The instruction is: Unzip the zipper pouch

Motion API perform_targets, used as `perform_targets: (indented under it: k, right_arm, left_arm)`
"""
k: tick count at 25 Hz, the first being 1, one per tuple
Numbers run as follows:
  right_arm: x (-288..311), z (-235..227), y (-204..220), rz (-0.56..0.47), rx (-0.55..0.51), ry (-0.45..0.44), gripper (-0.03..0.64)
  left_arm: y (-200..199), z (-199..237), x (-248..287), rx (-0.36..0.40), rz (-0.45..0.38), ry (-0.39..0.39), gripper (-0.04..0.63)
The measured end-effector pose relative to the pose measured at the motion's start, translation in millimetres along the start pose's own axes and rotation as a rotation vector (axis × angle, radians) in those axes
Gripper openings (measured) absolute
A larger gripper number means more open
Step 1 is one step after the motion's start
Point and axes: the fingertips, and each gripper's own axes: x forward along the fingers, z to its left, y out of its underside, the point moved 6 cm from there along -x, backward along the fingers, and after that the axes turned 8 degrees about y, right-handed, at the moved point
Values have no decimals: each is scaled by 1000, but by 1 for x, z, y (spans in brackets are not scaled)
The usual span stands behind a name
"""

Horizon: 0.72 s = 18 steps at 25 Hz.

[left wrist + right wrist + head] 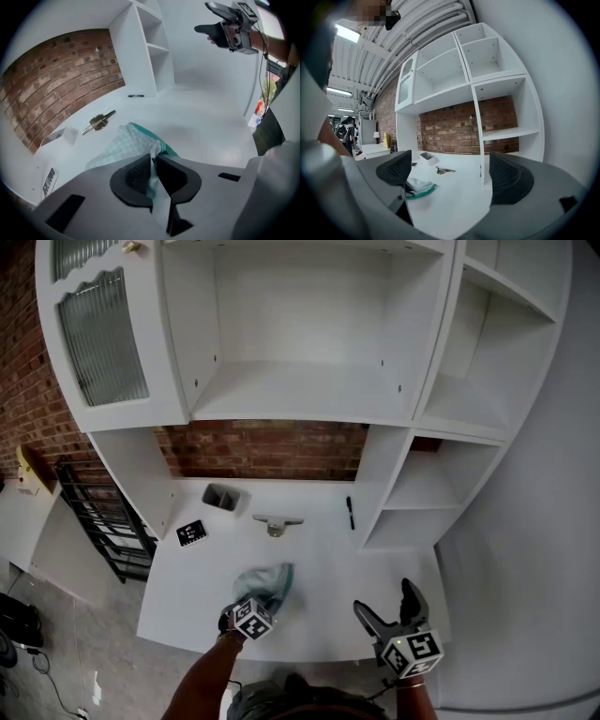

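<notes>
The zipper pouch (268, 581), pale checked fabric with a teal edge, lies crumpled near the front of the white desk (319, 568). My left gripper (262, 600) is at its near end. In the left gripper view that gripper (153, 169) is shut on a fold of the pouch (125, 145), with cloth pinched between the black pads (136, 174). My right gripper (390, 606) hovers open above the desk's front right, apart from the pouch, with nothing between its fingers. In the right gripper view the pouch (420, 186) lies low to the left of that gripper (450, 171).
A metal key-like piece (277, 522), a small grey box (222, 497), a black pen (350, 512) and a marker card (192, 532) lie further back on the desk. White shelf uprights (386, 493) bound the right side. A black rack (94, 517) stands off the left edge.
</notes>
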Motion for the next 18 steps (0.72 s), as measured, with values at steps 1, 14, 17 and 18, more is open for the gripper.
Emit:
perform_targets:
  k: [1,14,17,18]
  right_arm:
    - [0,0,0,-4,0,-2,516]
    - [7,17,-8,-22,-16,-91,515]
    - [8,19,-8,-20,-13,-104,515]
    - [8,20,-8,-18,-9,-106,515]
  left_arm:
    - [-1,1,-2,-15,-6,-2,35]
    - [-20,10,-47,-93,-162,-79,20]
    - [-27,17,-66,-108,-220,-93,20]
    - [-29,20,-74,-112,-239,-97,20]
